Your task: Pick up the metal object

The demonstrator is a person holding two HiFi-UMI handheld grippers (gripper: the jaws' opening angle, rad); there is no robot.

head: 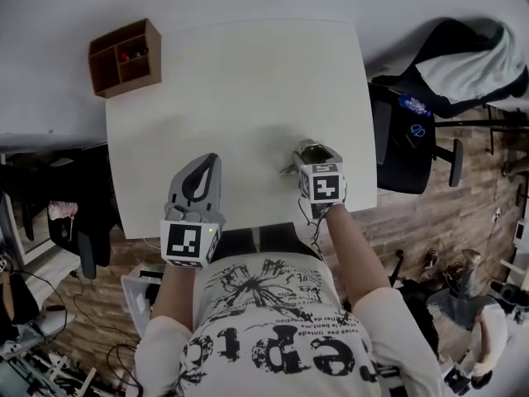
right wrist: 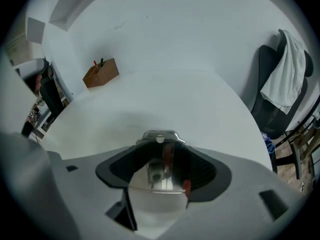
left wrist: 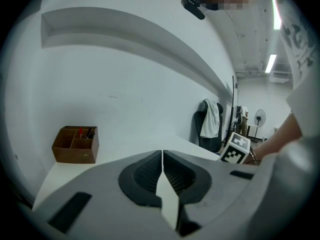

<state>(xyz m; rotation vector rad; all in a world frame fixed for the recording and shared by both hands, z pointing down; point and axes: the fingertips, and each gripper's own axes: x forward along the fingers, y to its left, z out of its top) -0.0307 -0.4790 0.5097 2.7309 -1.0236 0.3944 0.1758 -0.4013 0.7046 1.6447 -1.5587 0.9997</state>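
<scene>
A shiny metal object (head: 291, 169) (right wrist: 161, 176) rests on the white table (head: 248, 81) near its front right edge. My right gripper (head: 314, 152) (right wrist: 161, 144) is down over it with its jaws spread wide; the object fills most of the gap between the dark pads, and I see no firm press on it. My left gripper (head: 207, 164) (left wrist: 162, 156) hovers over the table's front left part, shut, its jaws meeting in a thin line with nothing between them.
A brown wooden organiser box (head: 126, 57) (left wrist: 75, 144) (right wrist: 100, 72) with pens stands at the table's far left corner. A black chair (head: 409, 143) with a light cloth (right wrist: 286, 76) over it stands to the right of the table.
</scene>
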